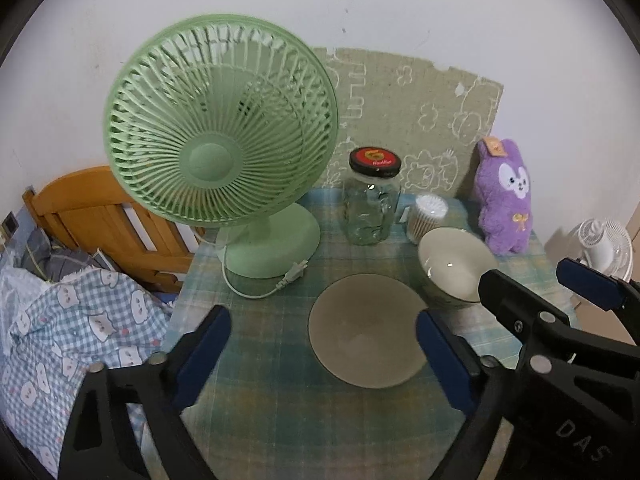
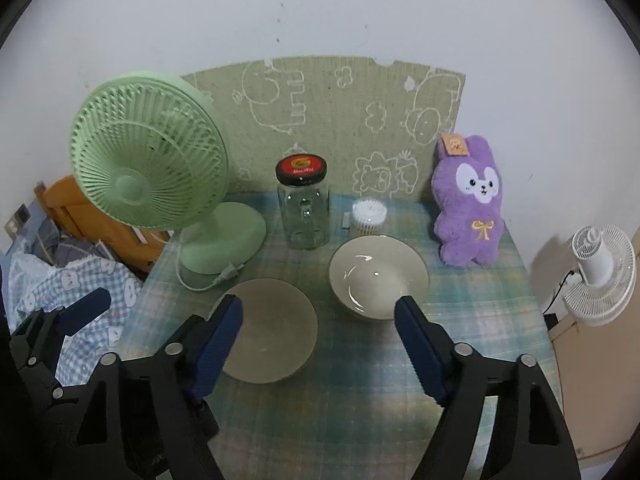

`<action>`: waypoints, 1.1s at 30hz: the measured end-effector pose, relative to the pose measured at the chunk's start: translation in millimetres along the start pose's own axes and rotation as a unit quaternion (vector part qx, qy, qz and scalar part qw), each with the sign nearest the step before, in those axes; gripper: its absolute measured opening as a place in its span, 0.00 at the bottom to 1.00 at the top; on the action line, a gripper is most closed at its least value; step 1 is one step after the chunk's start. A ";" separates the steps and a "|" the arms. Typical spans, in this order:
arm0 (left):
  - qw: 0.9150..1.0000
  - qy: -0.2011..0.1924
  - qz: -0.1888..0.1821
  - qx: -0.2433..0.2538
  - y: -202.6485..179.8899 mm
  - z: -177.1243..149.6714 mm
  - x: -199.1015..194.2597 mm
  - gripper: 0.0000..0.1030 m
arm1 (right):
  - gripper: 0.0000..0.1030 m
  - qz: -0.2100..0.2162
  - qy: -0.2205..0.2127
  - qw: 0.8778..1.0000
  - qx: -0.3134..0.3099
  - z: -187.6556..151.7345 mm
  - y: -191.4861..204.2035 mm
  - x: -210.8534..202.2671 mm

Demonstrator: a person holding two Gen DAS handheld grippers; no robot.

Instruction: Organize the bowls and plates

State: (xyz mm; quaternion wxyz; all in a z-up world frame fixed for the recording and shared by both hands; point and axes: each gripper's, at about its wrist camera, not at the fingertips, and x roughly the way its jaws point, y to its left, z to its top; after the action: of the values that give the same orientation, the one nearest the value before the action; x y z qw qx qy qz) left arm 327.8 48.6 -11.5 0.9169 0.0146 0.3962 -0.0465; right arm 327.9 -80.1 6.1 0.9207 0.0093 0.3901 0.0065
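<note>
Nothing's sorted yet: plate (image 2: 266,330) and bowl (image 2: 378,276) sit side by side, left gripper (image 1: 324,352) and right gripper (image 2: 320,344) both wide open, empty.

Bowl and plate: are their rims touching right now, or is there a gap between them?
Apart. The right wrist view shows a strip of checked tablecloth between the plate and the bowl. Both grippers hover open, holding neither.

We see a plain white wall (image 2: 320,8) with a few dark specks, a green doodled mat (image 2: 340,120) against it, and a plaid-covered tabletop (image 2: 320,420). Left stands a wooden bed frame (image 1: 100,216) with checked bedding (image 1: 72,320); right, a white fan (image 2: 600,272).
</note>
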 end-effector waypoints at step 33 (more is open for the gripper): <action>0.996 0.084 -0.019 0.005 11.4 -18.5 122.9 0.34 | 0.30 -0.012 0.108 0.994 0.016 -25.1 0.7 138.3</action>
State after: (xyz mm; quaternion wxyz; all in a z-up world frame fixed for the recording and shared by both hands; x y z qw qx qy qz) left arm 399.3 52.1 -113.7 0.8793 0.0152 0.4717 -0.0641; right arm 406.1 -76.4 -110.7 0.8727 0.0186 0.4878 -0.0094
